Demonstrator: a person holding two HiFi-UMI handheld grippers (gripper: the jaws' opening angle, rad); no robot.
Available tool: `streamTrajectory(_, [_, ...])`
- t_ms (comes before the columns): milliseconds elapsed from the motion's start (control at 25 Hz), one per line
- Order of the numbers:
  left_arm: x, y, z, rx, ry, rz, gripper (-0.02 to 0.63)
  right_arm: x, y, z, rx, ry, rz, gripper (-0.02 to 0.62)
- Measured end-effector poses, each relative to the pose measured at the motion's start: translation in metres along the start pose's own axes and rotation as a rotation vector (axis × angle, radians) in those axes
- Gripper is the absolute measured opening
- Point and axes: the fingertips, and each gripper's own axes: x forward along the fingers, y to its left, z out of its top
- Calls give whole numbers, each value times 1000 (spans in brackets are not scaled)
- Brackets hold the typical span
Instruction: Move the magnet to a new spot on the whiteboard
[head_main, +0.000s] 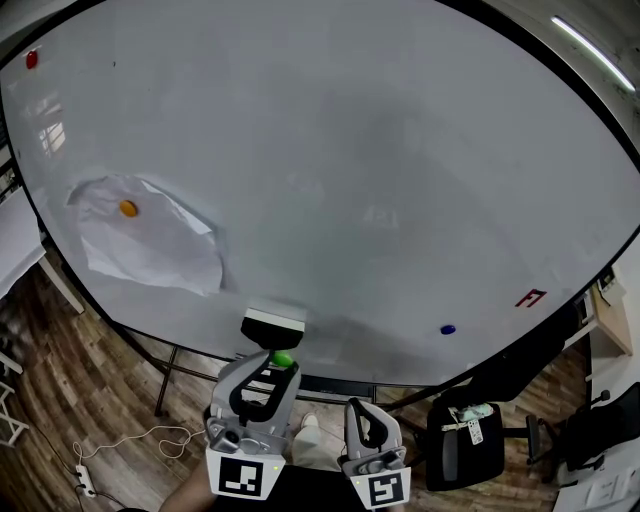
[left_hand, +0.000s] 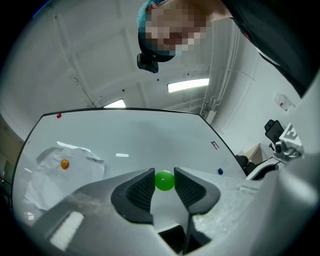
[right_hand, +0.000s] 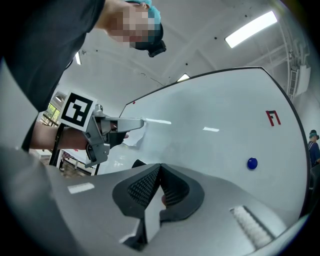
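A small green ball magnet (left_hand: 164, 180) sits pinched between the dark pads of my left gripper (left_hand: 164, 184), just off the lower part of the whiteboard (left_hand: 150, 135). In the head view the green magnet (head_main: 283, 358) shows at the tip of the left gripper (head_main: 279, 350), below the whiteboard's (head_main: 350, 150) bottom edge. My right gripper (head_main: 372, 440) hangs lower and to the right, jaws pressed together with nothing in them (right_hand: 159, 187).
On the board are a red magnet (head_main: 31, 59) at the top left, an orange magnet (head_main: 128, 208) pinning crumpled paper (head_main: 160, 245), a blue magnet (head_main: 447, 329) and a red mark (head_main: 531, 297). A black chair (head_main: 465, 440) stands on the wooden floor.
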Motion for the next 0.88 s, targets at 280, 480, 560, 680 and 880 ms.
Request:
streamTrajectory(280, [-16, -11, -13, -20, -9, -30, 130, 2, 4, 2, -3, -3, 5, 2])
streamTrajectory(480, [-24, -19, -23, -36, 3, -54, 130, 5, 6, 5, 2, -12, 7, 2])
streamTrajectory(560, [-27, -21, -24, -40, -2, -59, 130, 6, 7, 6, 2, -13, 9, 2])
streamTrajectory(680, [-31, -23, -27, -40, -3, -73, 130, 7, 8, 6, 2, -15, 10, 2])
streamTrajectory(880, [-40, -30, -36, -49, 10, -95, 130, 6, 8, 7, 3, -15, 10, 3])
